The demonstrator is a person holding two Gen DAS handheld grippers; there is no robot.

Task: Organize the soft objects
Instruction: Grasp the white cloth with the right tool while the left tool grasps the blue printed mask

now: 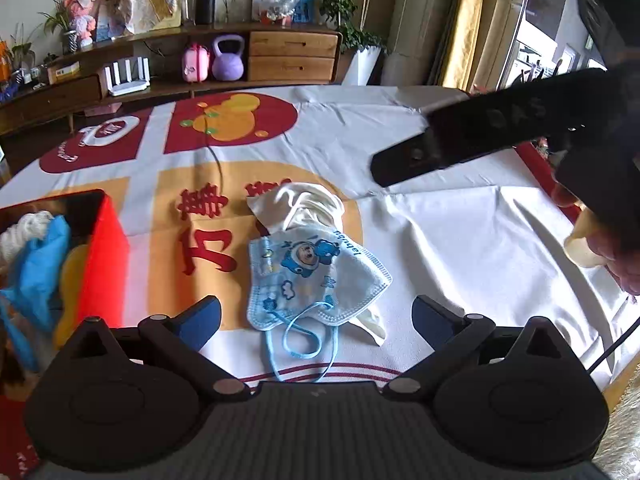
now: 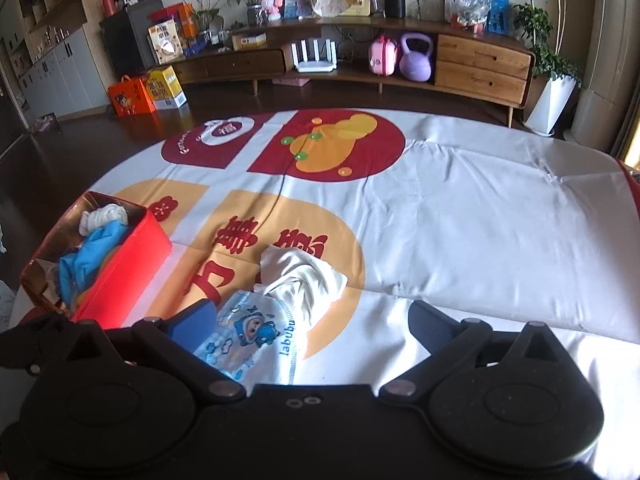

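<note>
A blue cartoon-print face mask (image 1: 316, 280) lies on the tablecloth, overlapping a crumpled white cloth (image 1: 308, 210). My left gripper (image 1: 316, 316) hovers just in front of the mask, open, its blue-padded fingers on either side and nothing between them. In the right wrist view the mask (image 2: 252, 336) and white cloth (image 2: 304, 276) sit at lower left; my right gripper (image 2: 312, 324) is open above them, its left finger beside the mask. The right gripper's black body (image 1: 500, 136) also crosses the upper right of the left wrist view. A red box (image 2: 120, 268) at left holds blue and white soft items.
The table carries a white cloth (image 2: 480, 220) printed with red and orange shapes. The red box (image 1: 106, 252) stands near the left table edge. Beyond the table are a wooden sideboard (image 2: 480, 64), a purple kettlebell (image 2: 416, 58) and potted plants. A person's hand (image 1: 600, 240) shows at right.
</note>
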